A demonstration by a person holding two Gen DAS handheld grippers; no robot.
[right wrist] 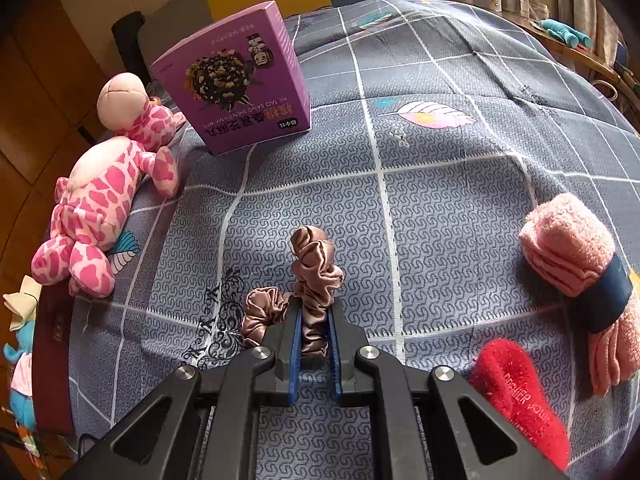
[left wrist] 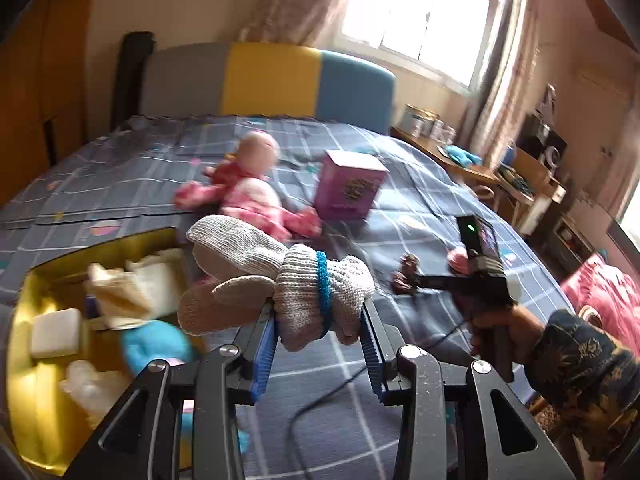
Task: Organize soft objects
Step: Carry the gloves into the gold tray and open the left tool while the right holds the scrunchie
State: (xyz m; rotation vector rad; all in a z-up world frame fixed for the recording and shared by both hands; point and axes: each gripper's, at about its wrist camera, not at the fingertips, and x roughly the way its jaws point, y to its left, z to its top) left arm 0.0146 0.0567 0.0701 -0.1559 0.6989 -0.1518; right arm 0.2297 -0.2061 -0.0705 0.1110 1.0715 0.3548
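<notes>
My left gripper [left wrist: 319,316] is shut on a bundle of grey knitted gloves [left wrist: 304,292] tied with a blue band, held above the bed beside a yellow box [left wrist: 24,344] that holds several soft items. My right gripper [right wrist: 314,312] is shut on a brown satin scrunchie [right wrist: 316,268] resting on the grey checked bedspread [right wrist: 440,208]; in the left wrist view the same gripper [left wrist: 412,280] shows at the right, held by a hand. A pink spotted plush toy [right wrist: 100,196] lies at the left. A rolled pink towel [right wrist: 576,256] and a red sock [right wrist: 524,400] lie at the right.
A purple carton [right wrist: 236,84] stands on the bed beside the plush toy [left wrist: 248,188]. A cable [left wrist: 320,396] runs across the bedspread under my left gripper. The headboard [left wrist: 272,80] closes the far end. A cluttered wooden desk [left wrist: 480,168] stands to the right of the bed.
</notes>
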